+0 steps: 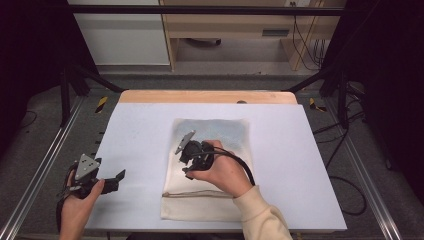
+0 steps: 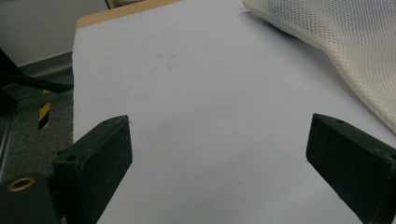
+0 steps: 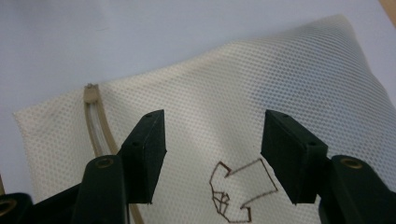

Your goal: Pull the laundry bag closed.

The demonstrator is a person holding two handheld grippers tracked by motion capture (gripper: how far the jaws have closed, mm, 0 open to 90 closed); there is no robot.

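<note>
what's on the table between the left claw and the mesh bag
Nothing: in the high view, bare white table cover runs from the left claw to the mesh bag. The left gripper view shows the same bare stretch before the bag's edge.

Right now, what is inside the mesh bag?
The cream mesh bag shows a bluish-grey tint in its far half, so something may lie inside; the mesh hides its shape. The right gripper hovers open above it.

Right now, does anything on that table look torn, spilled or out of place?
Nothing stands out. The cream mesh zip bag lies flat and roughly square on the pale blue table mat, its zip unbroken as far as shows. The right gripper hovers open over it; the left gripper is open over bare mat.
</note>
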